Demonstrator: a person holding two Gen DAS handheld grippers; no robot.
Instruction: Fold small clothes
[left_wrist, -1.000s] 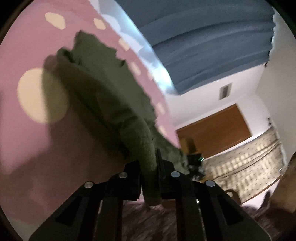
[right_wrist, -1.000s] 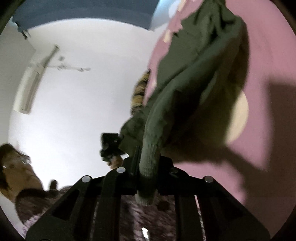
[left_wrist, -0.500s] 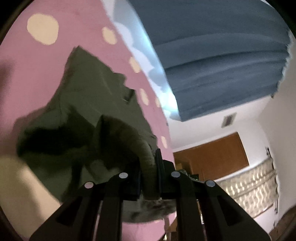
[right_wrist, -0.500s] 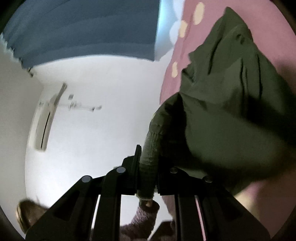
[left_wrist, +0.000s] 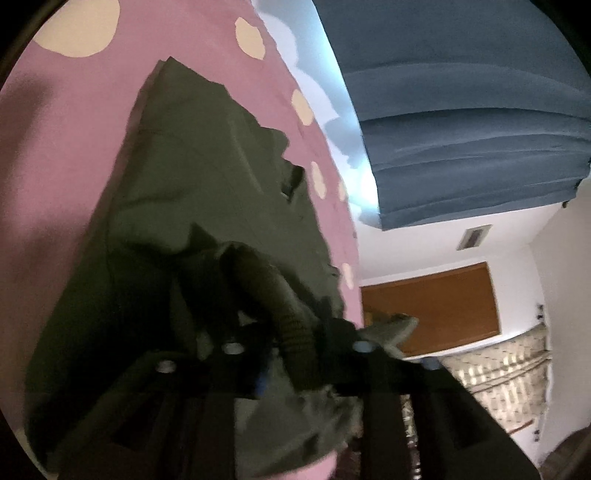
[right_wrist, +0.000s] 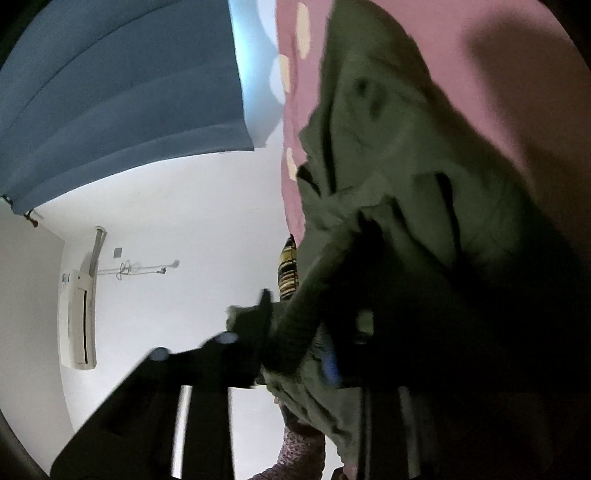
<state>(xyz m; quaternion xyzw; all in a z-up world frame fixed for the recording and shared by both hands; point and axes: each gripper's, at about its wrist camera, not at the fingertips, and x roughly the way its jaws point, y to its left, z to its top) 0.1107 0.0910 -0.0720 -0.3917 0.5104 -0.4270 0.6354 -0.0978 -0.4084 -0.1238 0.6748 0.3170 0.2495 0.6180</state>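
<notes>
An olive-green small garment (left_wrist: 207, 184) lies on the pink sheet with cream dots (left_wrist: 74, 129), its lower part doubled over onto itself. My left gripper (left_wrist: 295, 325) is low over the near edge, its jaws opening; a ribbed cuff (left_wrist: 295, 343) sits loose between the spread fingers. In the right wrist view the same garment (right_wrist: 406, 147) covers the pink sheet (right_wrist: 517, 74). My right gripper (right_wrist: 314, 280) is also opening, and another ribbed cuff (right_wrist: 299, 325) lies between its fingers without being pinched. The garment's near part is dark and blurred.
A blue curtain (left_wrist: 461, 110) hangs beyond the bed. A brown wooden door (left_wrist: 432, 306) and patterned fabric (left_wrist: 498, 369) are at right. In the right wrist view an air conditioner (right_wrist: 77, 321) is on the white wall, with a striped item (right_wrist: 288, 273) and a knitted sleeve (right_wrist: 299, 454) near.
Both grippers carried the cuffs forward and down, laying the garment's near part over the rest. Their jaws, shut on the cuffs before, now stand apart.
</notes>
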